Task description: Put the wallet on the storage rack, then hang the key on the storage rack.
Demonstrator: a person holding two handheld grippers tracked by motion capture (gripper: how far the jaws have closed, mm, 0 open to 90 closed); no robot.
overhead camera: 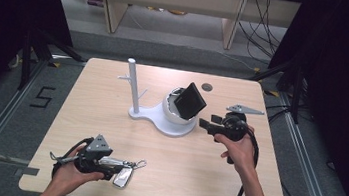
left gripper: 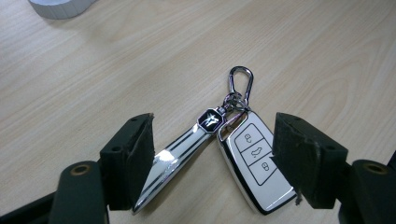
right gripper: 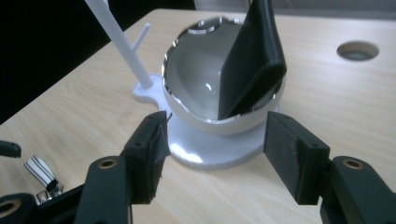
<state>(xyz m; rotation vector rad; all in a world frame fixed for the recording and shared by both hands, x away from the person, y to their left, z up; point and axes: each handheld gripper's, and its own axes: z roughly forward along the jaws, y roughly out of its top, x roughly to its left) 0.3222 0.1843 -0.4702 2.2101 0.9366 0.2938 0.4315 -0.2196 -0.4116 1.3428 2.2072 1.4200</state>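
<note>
Left gripper, spread, straddles the car key and strap; I should close squarely. Right gripper, spread and empty, faces the bowl.

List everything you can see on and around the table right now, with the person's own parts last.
Car key fob: one, white and chrome, near table edge, between the left tool's jaws.
Key strap: one, chrome with dark stripes, ringed to the fob, with a carabiner clip.
Stand: one, white, table centre, with an upright post and a bowl.
Wallet: one, black, leaning in the bowl.
Table: one, light wood, with a round hole at the far side.
Left tool: one, black, open around the fob and strap.
Right tool: one, black, open, empty, facing the stand.
</note>
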